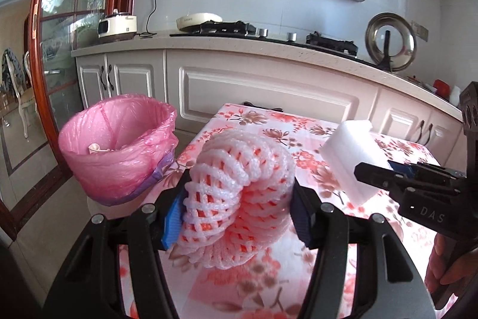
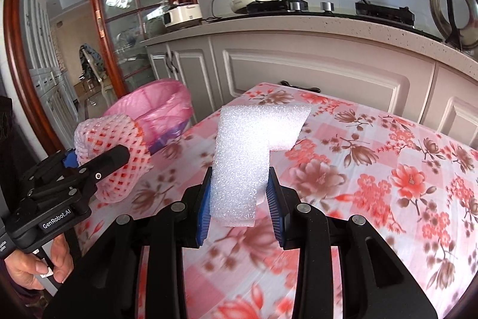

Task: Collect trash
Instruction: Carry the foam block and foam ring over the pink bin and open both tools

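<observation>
Left tongs (image 1: pixel 236 217) clamped on a foam fruit net (image 1: pixel 239 193), held above the table's (image 2: pixel 373 169) left edge. Right tongs (image 2: pixel 239 199) clamped on a bent white foam strip (image 2: pixel 248 151), over mid-table. Pink-lined bin (image 1: pixel 119 145) stands just off the left edge (mouth open, scraps inside). Tabletop ahead lies bare.
</observation>
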### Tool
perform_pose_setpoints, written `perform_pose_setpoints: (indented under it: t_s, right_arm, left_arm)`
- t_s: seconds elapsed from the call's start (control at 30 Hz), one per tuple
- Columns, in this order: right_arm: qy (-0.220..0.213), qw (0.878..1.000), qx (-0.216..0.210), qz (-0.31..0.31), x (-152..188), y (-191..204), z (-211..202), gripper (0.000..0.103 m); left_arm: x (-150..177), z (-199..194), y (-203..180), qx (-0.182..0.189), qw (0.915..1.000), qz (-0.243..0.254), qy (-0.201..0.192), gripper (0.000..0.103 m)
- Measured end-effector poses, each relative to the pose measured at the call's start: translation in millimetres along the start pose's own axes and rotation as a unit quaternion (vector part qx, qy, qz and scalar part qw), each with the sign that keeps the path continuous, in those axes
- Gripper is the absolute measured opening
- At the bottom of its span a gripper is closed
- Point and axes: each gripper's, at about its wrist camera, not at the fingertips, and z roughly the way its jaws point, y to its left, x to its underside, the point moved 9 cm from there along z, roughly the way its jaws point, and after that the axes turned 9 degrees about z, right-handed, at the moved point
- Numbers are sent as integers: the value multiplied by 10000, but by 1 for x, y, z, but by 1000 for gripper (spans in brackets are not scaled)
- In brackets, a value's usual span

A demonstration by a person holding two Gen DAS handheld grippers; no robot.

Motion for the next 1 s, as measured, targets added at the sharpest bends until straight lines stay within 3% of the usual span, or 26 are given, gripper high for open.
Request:
perform_pose_setpoints:
  t_s: [0.2,0.5,0.67,1.0]
  right_arm:
    - [-125,9998,-117,-83,8,14,-19,33]
    - [-520,9958,-665,-352,-10,53,-40,33]
    - [-503,9945,-789,-480,-17,71,-30,33]
    - [-329,9891,-1131,-886,-42,119,14,33]
  left_arm:
    - [5,-31,-2,-52,9998,99,-191,58]
    - [-2,-71,20,-246,9976,-24,-649,58]
    - [-12,-84,38,-426,9953,-32,-865,58]
    - [-16,-75,85,-841,9926,-162,-866,58]
